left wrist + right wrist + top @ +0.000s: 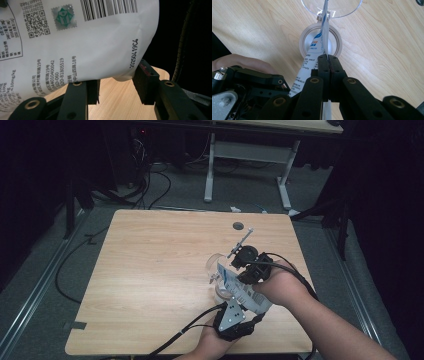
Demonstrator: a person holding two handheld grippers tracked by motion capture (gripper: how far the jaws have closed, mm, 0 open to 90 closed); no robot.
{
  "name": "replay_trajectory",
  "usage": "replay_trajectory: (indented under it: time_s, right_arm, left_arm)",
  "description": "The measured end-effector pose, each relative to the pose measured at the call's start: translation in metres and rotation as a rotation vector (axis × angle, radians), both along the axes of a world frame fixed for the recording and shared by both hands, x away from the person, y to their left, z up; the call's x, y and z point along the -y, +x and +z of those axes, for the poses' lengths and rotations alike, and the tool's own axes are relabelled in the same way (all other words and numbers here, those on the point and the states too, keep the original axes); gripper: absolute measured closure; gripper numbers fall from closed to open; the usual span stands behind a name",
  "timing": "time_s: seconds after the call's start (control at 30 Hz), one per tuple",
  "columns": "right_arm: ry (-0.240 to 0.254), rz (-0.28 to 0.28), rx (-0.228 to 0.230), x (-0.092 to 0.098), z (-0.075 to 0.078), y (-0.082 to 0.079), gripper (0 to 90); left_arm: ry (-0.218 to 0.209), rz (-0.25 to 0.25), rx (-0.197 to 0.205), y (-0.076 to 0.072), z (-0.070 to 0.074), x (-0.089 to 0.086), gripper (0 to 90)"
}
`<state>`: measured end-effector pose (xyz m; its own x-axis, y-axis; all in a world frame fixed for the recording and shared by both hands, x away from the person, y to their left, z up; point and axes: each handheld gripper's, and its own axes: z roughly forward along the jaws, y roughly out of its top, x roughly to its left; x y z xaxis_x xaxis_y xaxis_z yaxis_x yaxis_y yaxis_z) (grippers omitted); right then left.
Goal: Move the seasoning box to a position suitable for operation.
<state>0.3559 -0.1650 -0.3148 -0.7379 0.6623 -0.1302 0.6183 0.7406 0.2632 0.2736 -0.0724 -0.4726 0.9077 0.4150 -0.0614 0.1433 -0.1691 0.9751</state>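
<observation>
Right of centre in the high view, a white printed pouch (243, 292) is tilted over a clear jar (218, 270) standing on the tabletop (150, 280). The right gripper (328, 58) has its fingers pressed together on the pouch's upper edge. The left gripper (115, 86) cradles the pouch's lower corner between half-spread fingers; whether the pads press it cannot be told. Pouring well likely means keeping the pouch's mouth centred over the jar opening (320, 43) and raising the bottom slowly.

The white printed plastic pouch (243, 292) is hanging over the clear glass jar (218, 270) (near the wooden table (150, 285)'s right side), between both grippers.
</observation>
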Motion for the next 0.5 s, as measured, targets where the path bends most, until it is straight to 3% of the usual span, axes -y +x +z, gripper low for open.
replay_trajectory:
  time_s: [0.5]
  right_arm:
    - [-0.003, 0.007, -0.002, -0.0017, -0.0009, 0.0006, 89.9]
  left_arm:
    - [0.000, -0.002, -0.001, 0.0000, 0.0005, -0.0005, 59.6]
